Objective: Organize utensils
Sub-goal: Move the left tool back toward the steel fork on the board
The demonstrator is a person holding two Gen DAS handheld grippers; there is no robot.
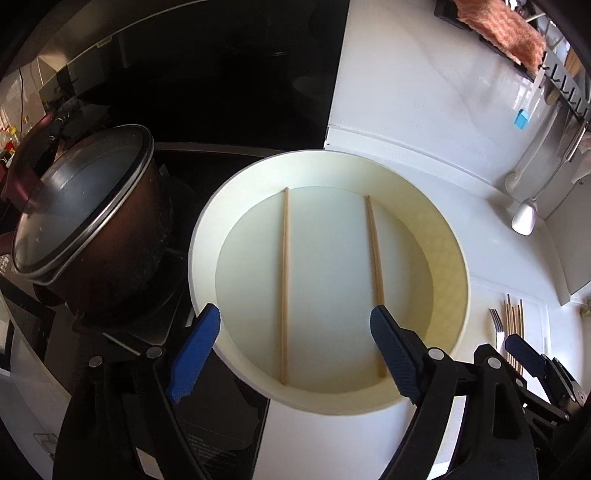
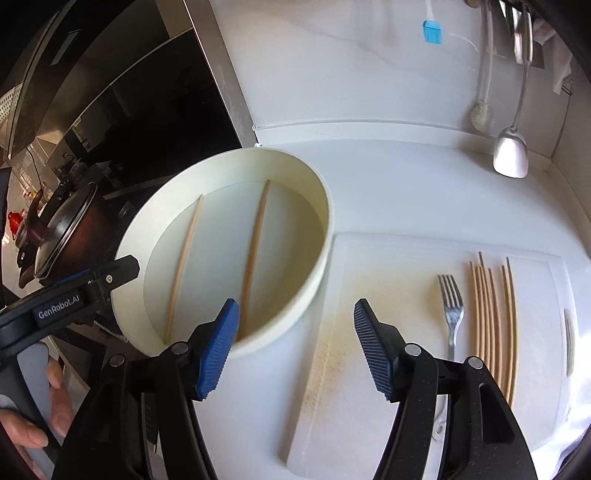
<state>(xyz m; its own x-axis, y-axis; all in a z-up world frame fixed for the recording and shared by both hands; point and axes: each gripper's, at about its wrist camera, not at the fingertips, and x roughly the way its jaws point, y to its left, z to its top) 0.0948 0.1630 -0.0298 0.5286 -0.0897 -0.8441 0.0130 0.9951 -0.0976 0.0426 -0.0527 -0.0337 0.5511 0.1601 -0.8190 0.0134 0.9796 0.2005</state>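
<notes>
Now the left tongs (image 1: 295, 350) hang wide open over the cream basin (image 1: 454, 236), gripping nothing; the blue pads (image 1: 195, 350) stand apart on either side of the basin's near part. Two wooden chopsticks lie flat on the basin floor, well apart and roughly parallel: the left chopstick (image 1: 285, 284) runs between the two pads, and the right chopstick (image 1: 373, 254) ends close under the right-hand pad, though whether pad and stick touch is hard to tell from this angle. A dark lidded pot (image 1: 88, 210) sits just beside the basin on the black cooktop.

The right tongs (image 2: 293, 350) are also spread wide and empty, hovering over the near rim of the basin and the left edge of the white cutting board (image 2: 388, 251). That board lies on the white surface (image 2: 406, 177), just beside the basin. On it rest a metal fork (image 2: 451, 306) and, just to its right, a bundle of chopsticks (image 2: 493, 314) laid side by side with tips pointing away. Against the back wall hang a blue silicone brush (image 2: 432, 31) and a pale ladle (image 2: 511, 151). A pinkish cloth (image 1: 498, 29) is draped on the rack above.
</notes>
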